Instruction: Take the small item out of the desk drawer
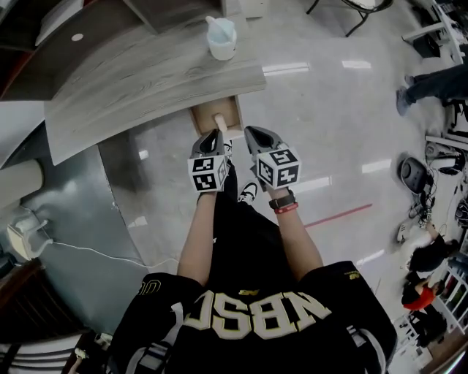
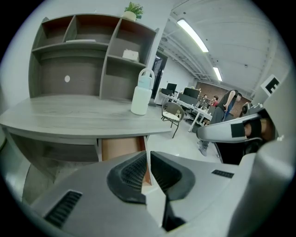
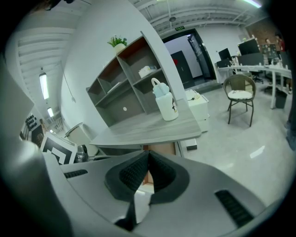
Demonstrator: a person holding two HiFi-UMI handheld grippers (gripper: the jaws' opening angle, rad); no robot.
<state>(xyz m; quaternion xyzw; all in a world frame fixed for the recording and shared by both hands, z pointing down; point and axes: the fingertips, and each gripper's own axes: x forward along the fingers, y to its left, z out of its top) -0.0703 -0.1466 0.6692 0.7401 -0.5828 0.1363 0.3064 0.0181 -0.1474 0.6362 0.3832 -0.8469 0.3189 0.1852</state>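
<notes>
Grey jaws of the left gripper (image 2: 148, 155) fill the bottom of its own view. The ribbed dark pads are drawn together to a thin slit and nothing sits between them. The right gripper (image 3: 148, 156) is likewise clenched, its pad tips touching and empty.

From the head view, the left gripper (image 1: 217, 136) and the right gripper (image 1: 252, 133) are held side by side at the front edge of the open drawer (image 1: 232, 111). Each carries its marker cube toward the person. The right wrist wears a dark watch with a red band (image 1: 284, 203).

Inside the drawer lies the small item (image 1: 219, 121), a pale peg-like piece on the brown drawer bottom. The left gripper's tip is just beside its near end; whether it touches cannot be told. The drawer (image 2: 121, 147) shows as a brown opening behind the left jaws, and it sits behind the right jaws too (image 3: 163, 149). The item cannot be made out in either gripper view.

Above the drawer runs the grey wood-grain desk (image 1: 146, 80), seen also from the left (image 2: 69, 115) and from the right (image 3: 148, 127). On it stands a pale water bottle (image 1: 221, 38) with a loop handle (image 2: 141, 98), upright near the desk's front corner (image 3: 165, 102).

Behind the bottle rises a shelf unit (image 2: 83, 60) with a small plant (image 2: 133, 10) on top. Beyond the desk, a chair (image 3: 240, 95) stands on the glossy floor (image 1: 329, 109).
</notes>
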